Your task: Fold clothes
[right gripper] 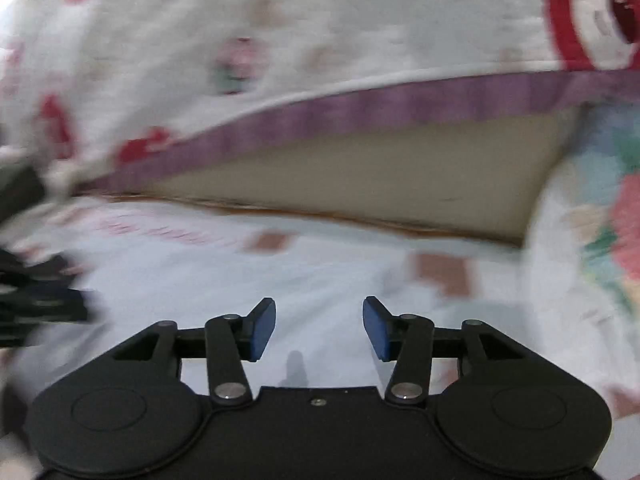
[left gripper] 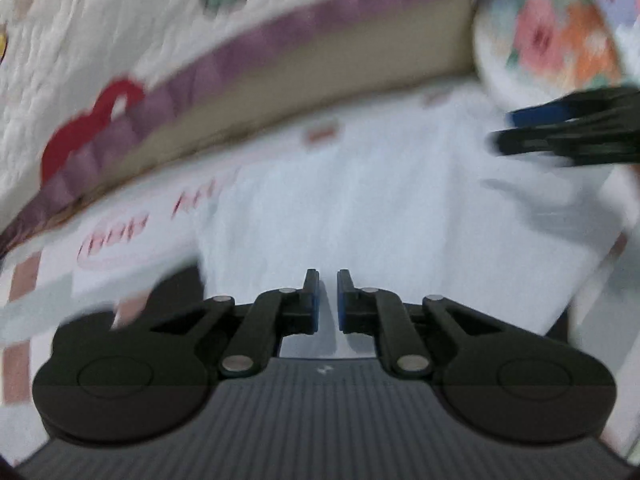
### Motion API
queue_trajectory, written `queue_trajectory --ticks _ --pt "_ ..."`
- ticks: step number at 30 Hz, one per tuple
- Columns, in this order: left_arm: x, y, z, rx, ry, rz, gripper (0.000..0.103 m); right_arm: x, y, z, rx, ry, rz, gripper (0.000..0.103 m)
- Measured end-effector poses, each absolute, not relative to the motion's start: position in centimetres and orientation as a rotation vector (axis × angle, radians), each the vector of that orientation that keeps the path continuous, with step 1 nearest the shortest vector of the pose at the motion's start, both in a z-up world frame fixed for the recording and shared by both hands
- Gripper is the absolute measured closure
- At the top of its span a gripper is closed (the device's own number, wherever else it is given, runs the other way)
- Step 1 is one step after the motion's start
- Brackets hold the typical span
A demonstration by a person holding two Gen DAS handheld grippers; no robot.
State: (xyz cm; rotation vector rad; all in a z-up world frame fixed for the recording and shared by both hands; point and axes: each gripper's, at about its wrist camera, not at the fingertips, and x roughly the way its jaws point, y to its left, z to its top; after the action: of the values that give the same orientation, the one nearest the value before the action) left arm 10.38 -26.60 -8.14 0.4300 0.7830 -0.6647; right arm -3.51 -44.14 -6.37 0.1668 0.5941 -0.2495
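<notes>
One white garment (left gripper: 360, 216) lies spread on a bed sheet (left gripper: 120, 240) printed with pink squares and lettering, filling the centre of the left wrist view and running from about 12 o'clock down to the tongs at 6 o'clock. The left gripper (left gripper: 328, 300) hangs over its near edge with the blue pads drawn almost together; a thin sliver of white shows between them, though blur hides whether cloth is truly pinched there. At 3 o'clock in that view the right gripper (left gripper: 560, 132) reaches in over the garment's far side. Its own camera shows the right gripper (right gripper: 319, 328) released, pads well apart and nothing between them, with pale cloth beneath. Beyond, from 9 to 2 o'clock, a quilt (right gripper: 280, 40) with red motifs and a purple border (right gripper: 400, 108) drapes over a beige mattress side (right gripper: 360, 168), and a floral pillow (right gripper: 600, 220) sits at 3 o'clock. The risk from here appears to be an uneven fold: with only one side possibly secured and both views smeared, the loose edge could drag, bunch or slip free, or the sheet underneath could be caught up with the garment.
</notes>
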Motion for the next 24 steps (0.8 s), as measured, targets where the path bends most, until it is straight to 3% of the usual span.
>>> queue_trajectory --ticks 4,6,9,13,17,24 --pt "7.9 -26.0 -8.5 0.645 0.724 -0.523 0.093 -6.3 -41.6 -9.5 0.062 0.726 -0.187 0.049" --pt "7.0 -24.8 -7.5 0.538 0.745 -0.546 0.092 -8.5 -41.6 -10.5 0.004 0.749 -0.236 0.047" --pt "5.6 -23.5 -6.0 0.359 0.749 -0.597 0.092 -12.5 -44.2 -9.9 0.206 0.711 -0.381 0.047" --pt "4.6 -25.8 -5.6 0.324 0.727 -0.688 0.089 -18.2 -46.0 -8.8 0.609 0.583 -0.509 0.045" --pt "3.2 -28.4 -6.5 0.301 0.755 -0.752 0.089 -20.2 -45.5 -11.9 1.065 0.505 -0.399 0.045" --pt "1.9 -29.6 -7.6 0.280 0.771 -0.785 0.089 -17.1 -44.1 -14.7 1.192 0.478 -0.443 0.044"
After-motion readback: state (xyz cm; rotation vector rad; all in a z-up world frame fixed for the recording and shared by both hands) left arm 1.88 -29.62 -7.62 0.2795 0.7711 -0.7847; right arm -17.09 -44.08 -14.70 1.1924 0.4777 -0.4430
